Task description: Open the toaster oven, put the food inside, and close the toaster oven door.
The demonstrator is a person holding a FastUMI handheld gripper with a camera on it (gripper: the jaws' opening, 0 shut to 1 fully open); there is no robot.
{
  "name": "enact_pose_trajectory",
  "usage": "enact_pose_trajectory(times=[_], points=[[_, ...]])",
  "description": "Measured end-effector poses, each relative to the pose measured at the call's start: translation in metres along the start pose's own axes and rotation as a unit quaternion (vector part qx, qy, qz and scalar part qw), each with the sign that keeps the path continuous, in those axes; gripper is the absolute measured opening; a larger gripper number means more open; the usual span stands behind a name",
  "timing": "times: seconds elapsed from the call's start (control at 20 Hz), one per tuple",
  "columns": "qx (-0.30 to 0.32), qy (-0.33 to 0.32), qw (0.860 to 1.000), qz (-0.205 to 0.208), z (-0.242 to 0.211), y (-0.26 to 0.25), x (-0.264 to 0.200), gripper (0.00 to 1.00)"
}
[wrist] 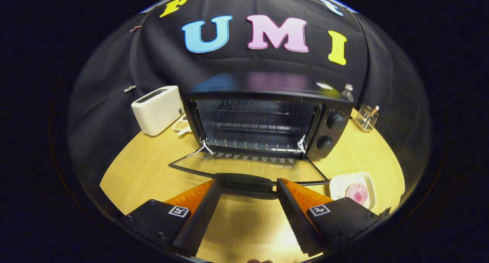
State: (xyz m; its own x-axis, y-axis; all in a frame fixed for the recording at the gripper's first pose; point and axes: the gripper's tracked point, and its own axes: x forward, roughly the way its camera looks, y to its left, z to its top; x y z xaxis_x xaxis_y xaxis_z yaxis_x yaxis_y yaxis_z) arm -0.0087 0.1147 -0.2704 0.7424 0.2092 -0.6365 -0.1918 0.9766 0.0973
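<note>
The toaster oven (263,118) sits on the wooden table (145,167) with its glass door (248,165) dropped flat toward the near side, wire rack (256,127) visible inside. The gripper (248,186) is spread wide, its fingertips (214,188) flanking the black door handle (246,183) without clearly pressing it. The food (357,192), something pink on a pale plate (336,184), lies near right of the door. A white toaster (158,109) stands far left; a glass item (366,118), hard to make out, sits far right
</note>
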Motion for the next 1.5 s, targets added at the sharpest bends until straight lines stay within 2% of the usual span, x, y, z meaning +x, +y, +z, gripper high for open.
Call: enact_pose_trajectory(times=[0.15,0.55,0.8,1.15,1.5], points=[[0.032,0.019,0.999,-0.003,-0.016,-0.011,-0.004,0.98],[0.019,-0.036,0.999,-0.024,0.025,-0.062,-0.059,0.99],[0.005,-0.047,0.997,-0.055,0.046,-0.129,-0.087,0.99],[0.005,0.024,0.996,-0.086,0.022,-0.251,-0.094,0.97],[0.0,0.118,0.99,-0.073,-0.041,-0.317,-0.054,0.97]])
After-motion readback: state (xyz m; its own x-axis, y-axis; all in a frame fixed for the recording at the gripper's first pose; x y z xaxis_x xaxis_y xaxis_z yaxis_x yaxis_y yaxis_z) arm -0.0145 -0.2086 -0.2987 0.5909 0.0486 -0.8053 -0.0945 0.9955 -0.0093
